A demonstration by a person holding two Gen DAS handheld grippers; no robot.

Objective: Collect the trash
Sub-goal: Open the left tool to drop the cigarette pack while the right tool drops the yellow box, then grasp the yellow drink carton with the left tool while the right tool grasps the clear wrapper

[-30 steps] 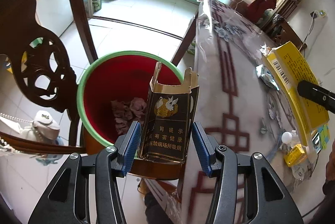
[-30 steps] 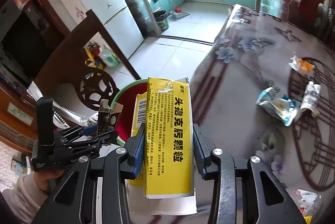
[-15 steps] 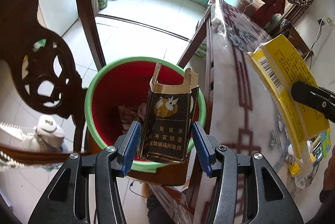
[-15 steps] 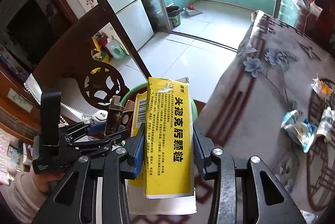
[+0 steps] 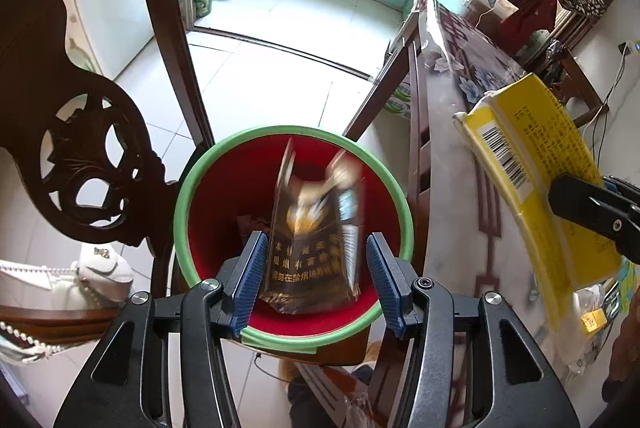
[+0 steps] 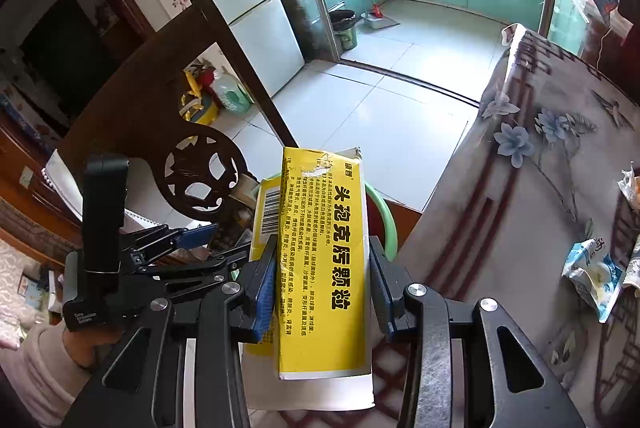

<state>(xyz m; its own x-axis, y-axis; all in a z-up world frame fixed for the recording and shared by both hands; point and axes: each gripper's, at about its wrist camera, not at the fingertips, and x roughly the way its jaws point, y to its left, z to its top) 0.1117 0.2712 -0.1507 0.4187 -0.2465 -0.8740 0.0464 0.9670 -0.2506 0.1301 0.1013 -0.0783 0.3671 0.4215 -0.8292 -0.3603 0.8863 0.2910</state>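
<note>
Over the red bin with the green rim (image 5: 188, 188), the left hand-held gripper (image 5: 314, 274) has its blue pads standing apart with small gaps on either side of the dark cigarette pack (image 5: 316, 240), which shows blurred between them, apparently dropping free toward the crumpled scraps already lying in the bin. That piece looks as good as delivered. The right hand-held gripper (image 6: 322, 286) is clamped on a flattened yellow carton (image 6: 324, 260), held upright just beside the bin and near the edge of the surface (image 6: 520, 212); my reading is that this is the next item to go in, and it must come across over the rim before it can be let go. More remains: a blue and white wrapper (image 6: 592, 276) and another scrap of packaging (image 6: 630, 188) lie on the flowered cloth, and a few small packets show near the right edge of the left wrist view, so the job seems perhaps midway. A carved dark wooden chair (image 5: 92, 164) stands close against the bin's left side, and the surface's edge crowds its right, leaving a narrow approach for the long carton, with the left tool occupying the opening now.
</note>
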